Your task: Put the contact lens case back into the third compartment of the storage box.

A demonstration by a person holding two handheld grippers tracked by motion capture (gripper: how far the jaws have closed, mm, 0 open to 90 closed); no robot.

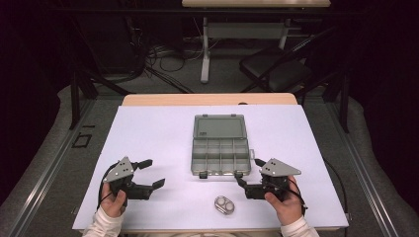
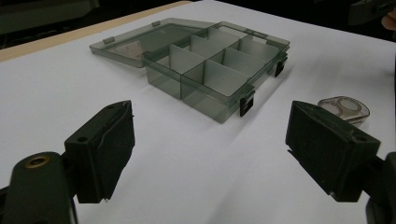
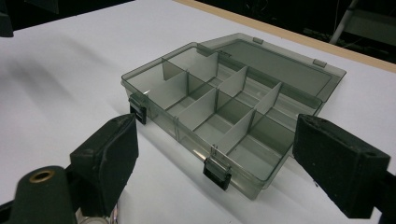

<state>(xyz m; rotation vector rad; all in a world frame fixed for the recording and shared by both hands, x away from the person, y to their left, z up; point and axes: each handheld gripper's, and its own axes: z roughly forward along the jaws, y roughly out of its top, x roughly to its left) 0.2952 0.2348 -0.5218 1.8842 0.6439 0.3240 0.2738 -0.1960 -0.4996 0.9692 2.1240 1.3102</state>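
Observation:
A grey see-through compartment box [image 1: 193,158] lies open mid-table, its lid [image 1: 219,127] folded flat behind it and its compartments empty. Two black latches hang on its near wall. A small oval case [image 1: 225,204] with two round wells lies in front of the box, near the table's front edge. My left gripper [image 1: 154,172] is open, held low to the left of the box and touching nothing. Its view has the box [image 2: 205,95] ahead and the oval case [image 2: 344,107] by its right jaw. My right gripper [image 1: 247,171] is open just off the box's near right corner [image 3: 243,179], empty.
The white sheet [image 1: 148,133] covers the table, with a wooden strip [image 1: 210,99] along the far edge. Beyond the table stand a dark folding chair [image 1: 276,69] and another desk's legs [image 1: 205,54], with cables on the floor. Bare sheet lies left and right of the box.

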